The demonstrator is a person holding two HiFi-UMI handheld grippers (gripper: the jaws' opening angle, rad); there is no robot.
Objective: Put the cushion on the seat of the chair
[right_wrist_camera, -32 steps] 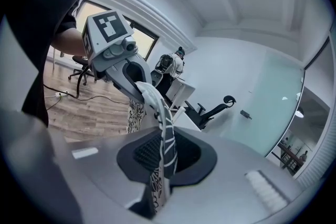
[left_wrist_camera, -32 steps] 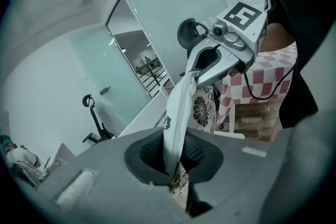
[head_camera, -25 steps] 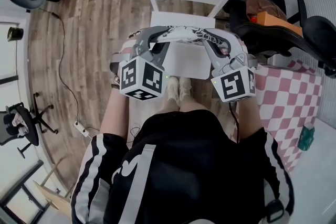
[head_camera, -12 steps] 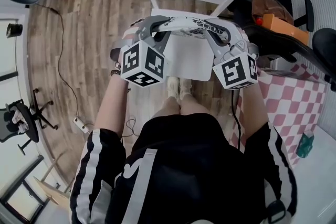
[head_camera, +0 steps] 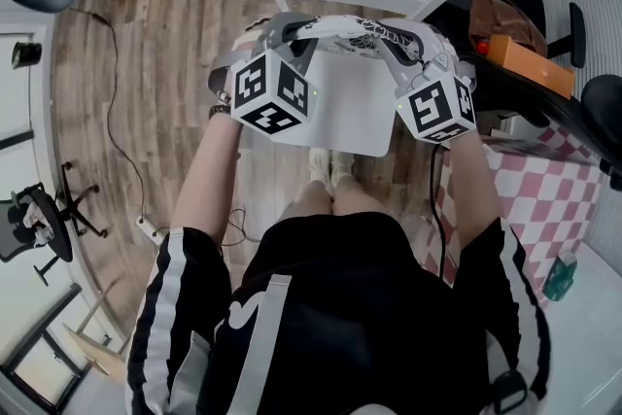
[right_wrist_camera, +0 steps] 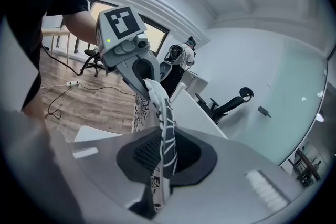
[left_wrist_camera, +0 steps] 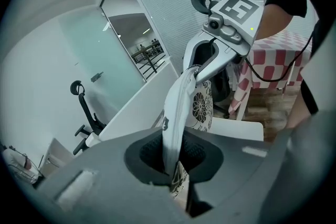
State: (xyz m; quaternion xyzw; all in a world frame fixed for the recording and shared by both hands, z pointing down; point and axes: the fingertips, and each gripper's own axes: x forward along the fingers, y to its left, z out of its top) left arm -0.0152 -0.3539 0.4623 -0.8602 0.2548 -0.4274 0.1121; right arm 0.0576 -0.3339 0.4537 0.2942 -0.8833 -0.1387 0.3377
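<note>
Left tool (left_wrist_camera: 169, 157) clenched on one edge of the cushion (head_camera: 345, 34), fabric pinched between its pads. Right tool (right_wrist_camera: 164, 157) clenched on the opposite edge, same way. Cushion is white with black floral print and hangs stretched between both tools over the rear of the white chair (head_camera: 342, 117) seat, just in front of the backrest. Cannot tell if its lower edge touches the seat. Person's feet (head_camera: 330, 165) on wood floor (head_camera: 175, 63) just before the chair.

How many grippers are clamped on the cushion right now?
2. The left gripper pinches the cushion at its left edge, the right gripper at its right edge; neither grip is hidden.
</note>
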